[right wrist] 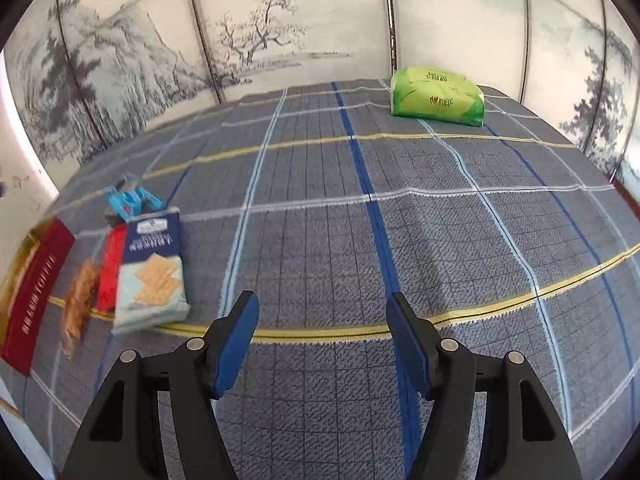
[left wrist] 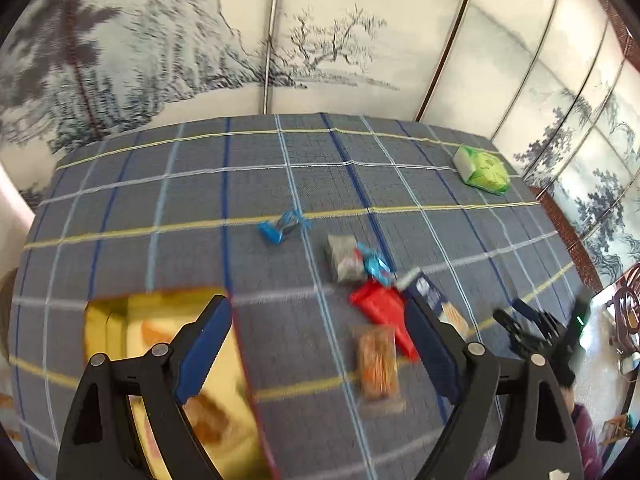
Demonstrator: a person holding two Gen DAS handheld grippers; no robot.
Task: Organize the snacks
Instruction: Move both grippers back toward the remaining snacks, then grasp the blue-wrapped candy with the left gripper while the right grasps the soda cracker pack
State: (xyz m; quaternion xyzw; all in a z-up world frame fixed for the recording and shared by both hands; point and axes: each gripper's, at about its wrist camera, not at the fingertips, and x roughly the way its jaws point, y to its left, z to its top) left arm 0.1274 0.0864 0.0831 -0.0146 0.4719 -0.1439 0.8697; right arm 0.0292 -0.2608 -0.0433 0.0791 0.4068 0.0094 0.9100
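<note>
In the left wrist view my left gripper point(left wrist: 320, 320) hangs open over the checked cloth with nothing between its fingers. A blurred orange snack packet point(left wrist: 378, 364) lies just inside its right finger. Beyond it are a red packet point(left wrist: 376, 306), a dark blue cracker box point(left wrist: 430, 292), a grey packet point(left wrist: 344, 258) and small blue packets point(left wrist: 276, 228). A gold box point(left wrist: 116, 320) lies under the left finger. My right gripper point(right wrist: 323, 308) is open over bare cloth. The cracker box point(right wrist: 152, 272), red packet point(right wrist: 111, 264) and orange packet point(right wrist: 80, 300) lie to its left.
A green soft pack point(right wrist: 438, 96) sits at the far right of the table point(right wrist: 400, 220), also seen as the green pack point(left wrist: 482, 168). A dark red box side point(right wrist: 34, 292) lies at the left edge. Painted screen panels point(right wrist: 280, 40) close off the back and right.
</note>
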